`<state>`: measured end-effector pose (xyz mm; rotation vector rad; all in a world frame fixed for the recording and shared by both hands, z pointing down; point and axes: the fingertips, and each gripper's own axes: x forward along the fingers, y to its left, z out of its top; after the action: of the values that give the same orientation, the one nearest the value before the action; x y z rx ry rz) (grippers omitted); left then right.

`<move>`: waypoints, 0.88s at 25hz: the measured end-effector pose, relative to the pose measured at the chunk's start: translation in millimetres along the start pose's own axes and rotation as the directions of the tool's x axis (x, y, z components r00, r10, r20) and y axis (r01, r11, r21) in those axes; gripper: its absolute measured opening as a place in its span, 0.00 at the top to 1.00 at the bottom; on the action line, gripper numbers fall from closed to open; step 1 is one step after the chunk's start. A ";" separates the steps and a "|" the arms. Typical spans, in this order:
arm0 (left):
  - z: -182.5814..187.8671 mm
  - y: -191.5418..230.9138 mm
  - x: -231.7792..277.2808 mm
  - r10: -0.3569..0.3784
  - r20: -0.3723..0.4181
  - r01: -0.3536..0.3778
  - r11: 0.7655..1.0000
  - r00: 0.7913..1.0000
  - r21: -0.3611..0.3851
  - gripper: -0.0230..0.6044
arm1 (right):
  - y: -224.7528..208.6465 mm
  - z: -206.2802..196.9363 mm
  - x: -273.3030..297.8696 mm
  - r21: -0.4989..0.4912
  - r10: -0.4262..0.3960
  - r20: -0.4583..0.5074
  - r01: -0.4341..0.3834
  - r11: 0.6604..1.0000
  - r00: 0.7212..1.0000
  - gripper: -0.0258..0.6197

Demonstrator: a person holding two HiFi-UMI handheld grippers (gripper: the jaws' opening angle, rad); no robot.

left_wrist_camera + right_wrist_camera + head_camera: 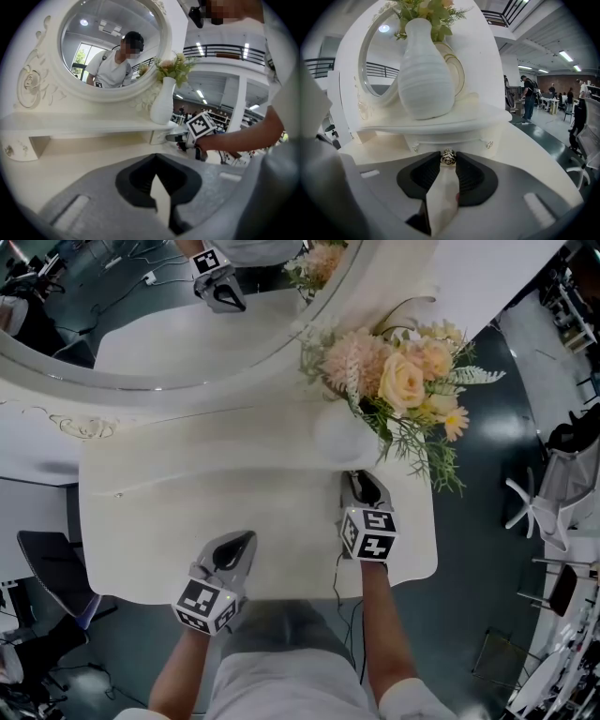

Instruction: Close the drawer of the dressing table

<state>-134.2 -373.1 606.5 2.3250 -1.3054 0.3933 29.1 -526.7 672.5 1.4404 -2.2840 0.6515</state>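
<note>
The small white drawer of the cream-white, scroll-trimmed dressing table sits at the centre of the right gripper view. It is tucked under the raised white shelf that carries the ribbed white ceramic vase. Its front looks set in beneath the shelf's lip, about level with the shelf support. I judge the closing to be at or near its end, but I cannot tell whether a last sliver of gap remains.

The right gripper, just right of centre in the head view, has its jaws narrowed onto the little silver rose-shaped knob, one pad on either side (the grip looks snug, though firm contact is hard to confirm). What seems left is a final press if needed, then releasing the knob and backing away.

The left gripper, lower left of centre in the head view, hovers over bare tabletop near the front edge. Its jaws are brought together at the tips with nothing between them.

The shelf lip overhangs just above the knob. The vase, with its pink and yellow artificial flowers, stands directly beyond the right gripper, so lifting or pushing further there is cramped. Toward the bottom of the head view the way is open, across bare tabletop to the curved front edge. The oval white-framed mirror in the upper left is well apart from both grippers.
</note>
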 end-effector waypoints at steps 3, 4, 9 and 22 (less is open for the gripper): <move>0.4 -1.0 0.0 -0.002 0.001 0.002 1.000 1.000 0.003 0.97 | 0.1 3.5 4.5 -0.003 0.012 -0.008 -0.012 1.000 1.000 0.80; 0.1 -1.2 -0.3 -0.001 0.001 0.001 1.000 1.000 0.004 0.97 | 0.5 4.2 5.6 -0.005 0.015 -0.008 -0.015 1.000 1.000 0.80; -2.1 -1.3 -2.0 0.003 -0.004 -0.003 1.000 1.000 0.005 0.97 | 0.3 3.8 4.6 -0.006 0.013 0.000 -0.013 1.000 1.000 0.80; 4.4 -6.6 -11.9 0.009 0.018 -0.010 1.000 1.000 0.011 0.97 | 8.5 -1.7 -17.8 -0.009 0.037 -0.018 -0.037 0.999 0.999 0.80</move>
<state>-134.4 -363.6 595.8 2.3371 -1.3262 0.3849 28.9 -509.4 662.9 1.3859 -2.3020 0.6611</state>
